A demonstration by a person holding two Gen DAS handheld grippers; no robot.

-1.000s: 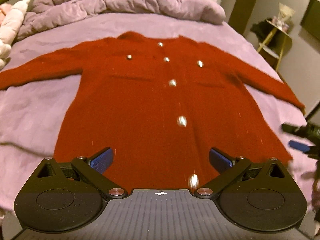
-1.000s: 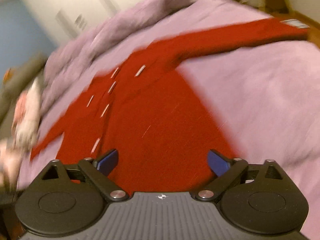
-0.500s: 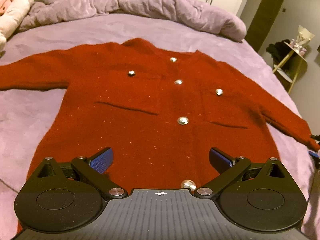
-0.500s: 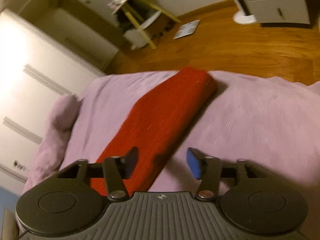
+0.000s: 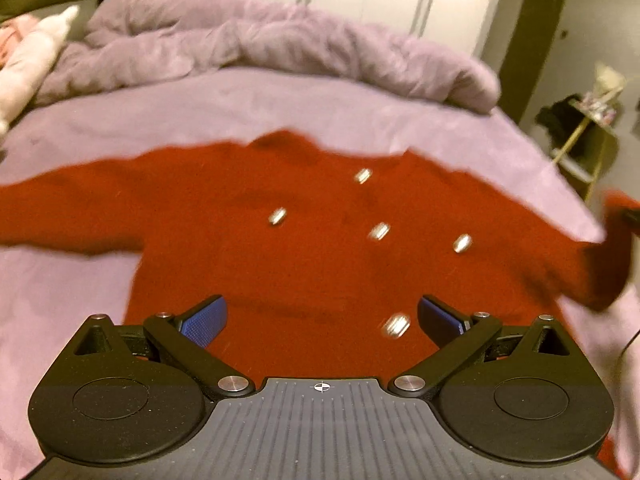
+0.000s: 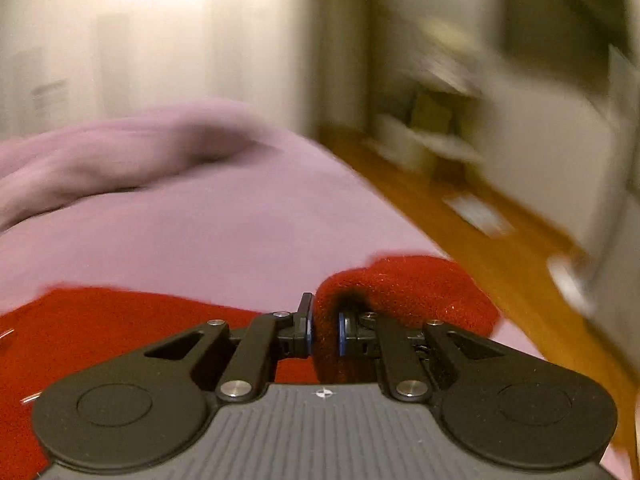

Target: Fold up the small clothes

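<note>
A red cardigan (image 5: 312,256) with silver buttons lies spread front-up on the purple bed (image 5: 240,108). My left gripper (image 5: 320,316) hovers open over its lower front, nothing between the blue pads. In the right wrist view, my right gripper (image 6: 324,328) has its jaws closing, with the blue pads pressing on the cuff of the right sleeve (image 6: 400,292), which bunches up around them. The left wrist view shows that sleeve end (image 5: 612,248) raised off the sheet at the far right. The left sleeve (image 5: 60,216) lies flat, stretched to the left.
A rumpled purple duvet (image 5: 280,48) is heaped at the head of the bed, with a pale stuffed toy (image 5: 28,60) at the far left. A small side table (image 5: 588,136) stands right of the bed. The wooden floor (image 6: 460,220) runs along the bed's right edge.
My right gripper went from wide open over the sleeve to shut on its cuff and swung. The sleeve end rose off the sheet. My left gripper slid up the cardigan, still open.
</note>
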